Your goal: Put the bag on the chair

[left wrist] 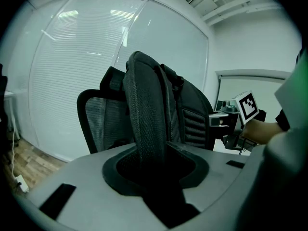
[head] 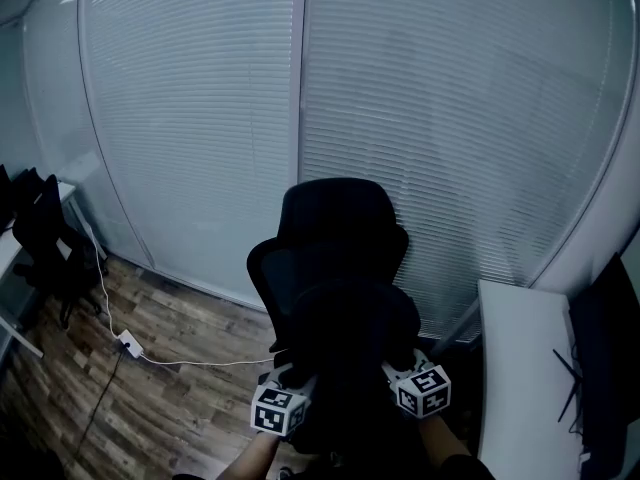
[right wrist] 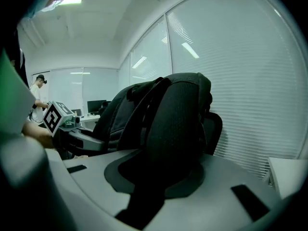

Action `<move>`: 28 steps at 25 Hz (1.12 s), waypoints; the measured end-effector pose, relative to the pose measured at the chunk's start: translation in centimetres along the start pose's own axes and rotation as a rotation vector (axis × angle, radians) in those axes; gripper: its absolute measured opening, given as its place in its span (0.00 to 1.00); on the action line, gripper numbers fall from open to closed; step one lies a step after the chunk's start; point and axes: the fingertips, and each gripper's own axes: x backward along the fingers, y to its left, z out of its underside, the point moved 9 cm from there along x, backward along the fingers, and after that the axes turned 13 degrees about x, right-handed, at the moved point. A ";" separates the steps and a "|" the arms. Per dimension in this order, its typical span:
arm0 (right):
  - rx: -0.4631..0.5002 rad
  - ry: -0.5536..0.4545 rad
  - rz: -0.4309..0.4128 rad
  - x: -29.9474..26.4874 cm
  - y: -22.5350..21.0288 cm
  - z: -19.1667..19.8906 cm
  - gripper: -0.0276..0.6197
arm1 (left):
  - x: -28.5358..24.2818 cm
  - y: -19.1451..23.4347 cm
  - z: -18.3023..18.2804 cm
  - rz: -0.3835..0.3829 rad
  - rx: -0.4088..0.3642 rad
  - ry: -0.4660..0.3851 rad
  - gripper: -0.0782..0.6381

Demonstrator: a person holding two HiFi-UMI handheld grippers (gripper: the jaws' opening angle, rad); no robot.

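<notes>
A black office chair point(head: 337, 223) with a headrest stands before the blind-covered glass wall. A black backpack point(head: 352, 363) hangs just in front of the chair, held up between both grippers. My left gripper point(head: 293, 386) is shut on the bag's mesh shoulder strap point(left wrist: 144, 119), which runs down between its jaws point(left wrist: 155, 173). My right gripper point(head: 406, 374) is shut on the other padded strap point(right wrist: 177, 117), which fills its jaws point(right wrist: 160, 173). The chair's mesh back point(left wrist: 102, 124) shows behind the bag. The chair's seat is hidden by the bag.
A white desk point(head: 522, 368) with a dark monitor point(head: 606, 353) stands at the right. At the left are another desk and a black chair point(head: 45, 236). A white cable with its adapter point(head: 128, 344) lies on the wood floor. A person point(right wrist: 37, 93) stands far off.
</notes>
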 end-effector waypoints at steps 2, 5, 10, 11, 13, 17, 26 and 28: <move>0.007 0.001 -0.035 -1.4 -1.3 0.3 0.21 | -1.2 0.4 0.0 -0.025 0.026 -0.008 0.31; 0.012 0.001 -0.082 -3.3 -2.8 1.1 0.21 | -2.7 1.0 0.3 -0.070 0.048 -0.013 0.31; 0.027 0.009 -0.159 -7.1 -5.2 1.8 0.21 | -5.1 2.4 0.2 -0.131 0.099 -0.020 0.31; 0.031 0.013 -0.175 -7.9 -5.6 1.9 0.21 | -5.4 2.7 0.2 -0.144 0.111 -0.021 0.31; 0.036 0.019 -0.205 -9.3 -6.3 2.2 0.21 | -6.2 3.5 0.5 -0.173 0.126 -0.020 0.31; 0.035 0.029 -0.254 -12.3 -7.1 3.6 0.21 | -7.9 5.1 1.2 -0.209 0.160 -0.016 0.31; 0.028 0.052 -0.320 -17.5 -7.7 6.0 0.21 | -10.2 8.0 2.5 -0.270 0.223 0.012 0.32; 0.030 0.057 -0.332 -18.3 -7.5 7.0 0.21 | -10.5 8.7 3.4 -0.288 0.232 0.014 0.32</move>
